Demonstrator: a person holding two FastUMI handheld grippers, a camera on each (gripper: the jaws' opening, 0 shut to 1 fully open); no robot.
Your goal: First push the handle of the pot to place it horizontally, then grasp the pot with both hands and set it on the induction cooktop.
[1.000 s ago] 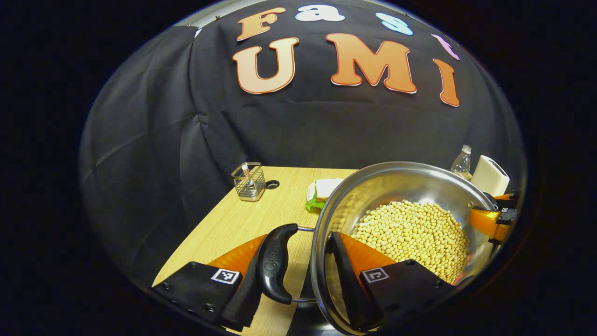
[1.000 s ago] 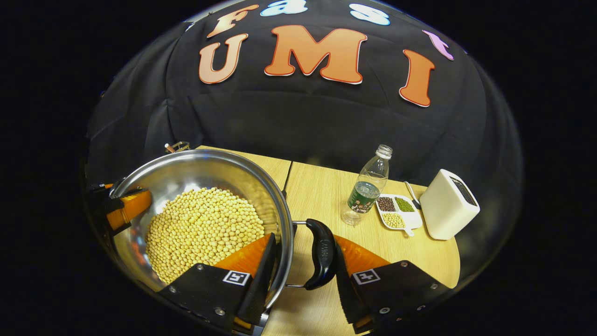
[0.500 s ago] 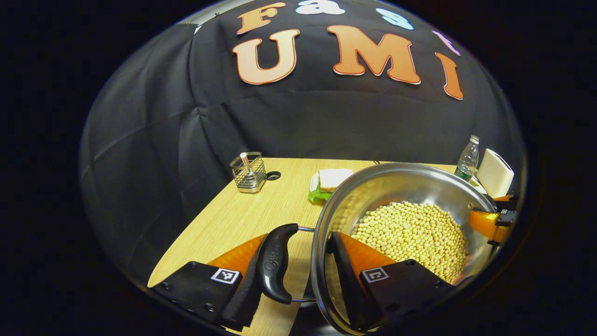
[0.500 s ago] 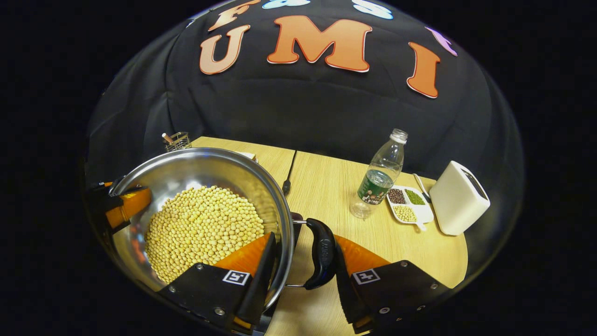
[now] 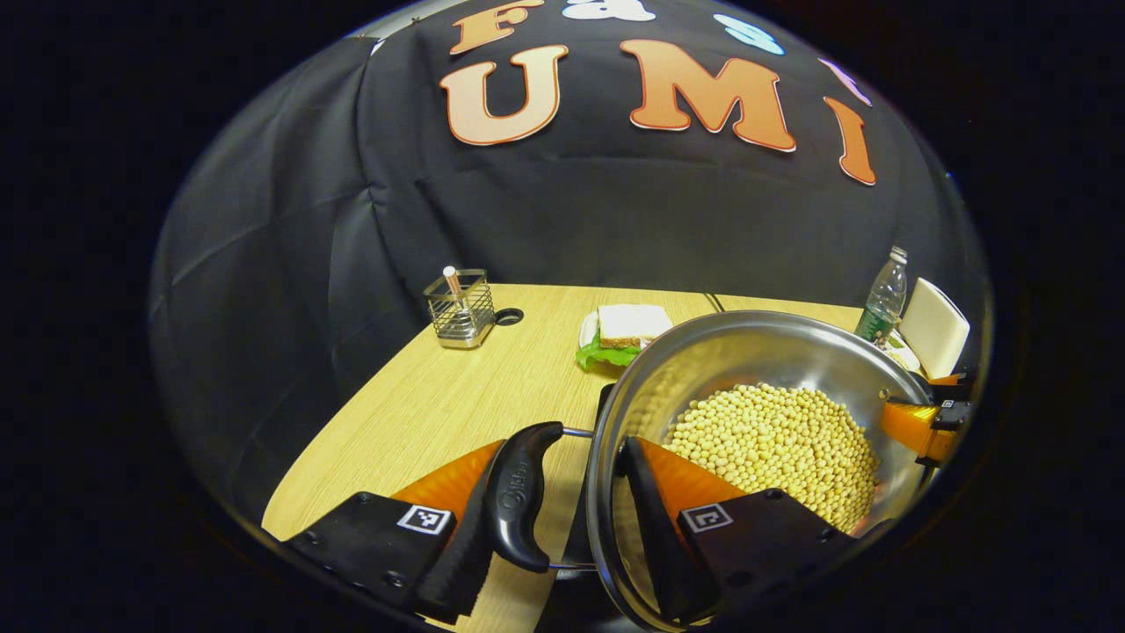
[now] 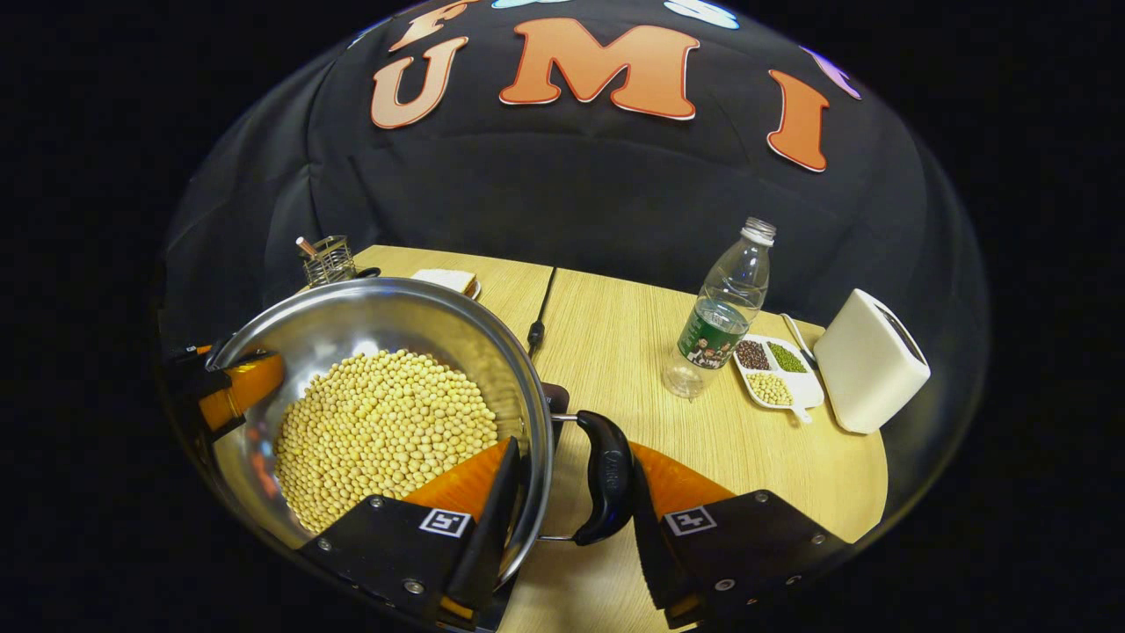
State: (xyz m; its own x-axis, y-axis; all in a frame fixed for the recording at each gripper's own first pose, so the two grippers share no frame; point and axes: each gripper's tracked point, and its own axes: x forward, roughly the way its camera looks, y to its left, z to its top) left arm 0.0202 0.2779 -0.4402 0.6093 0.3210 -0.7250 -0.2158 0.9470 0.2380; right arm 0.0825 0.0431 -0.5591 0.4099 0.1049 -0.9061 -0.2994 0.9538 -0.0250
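Note:
A steel pot (image 5: 756,352) full of yellow beans (image 5: 778,444) is held between both grippers. My left gripper (image 5: 562,519) is shut on the pot's black left handle (image 5: 520,497), one finger outside the handle and the other inside the pot wall. My right gripper (image 6: 571,519) is shut the same way on the black right handle (image 6: 608,479). Each gripper also shows at the pot's far rim in the other's view: the right gripper (image 5: 923,422) and the left gripper (image 6: 224,391). A dark cooktop edge (image 6: 555,397) pokes out under the pot (image 6: 369,308); the rest is hidden.
On the wooden table (image 5: 422,404) stand a wire basket (image 5: 457,301) and a sandwich on a plate (image 5: 628,327) at the back. To the right are a plastic bottle (image 6: 725,308), a small tray of beans (image 6: 775,371) and a white box (image 6: 872,362). A black cable (image 6: 538,321) runs back.
Both grippers have moved with the pot: the things at the back of the table sit higher in both views, and the dark cooktop edge has come into sight under the pot. Both grips are unchanged.

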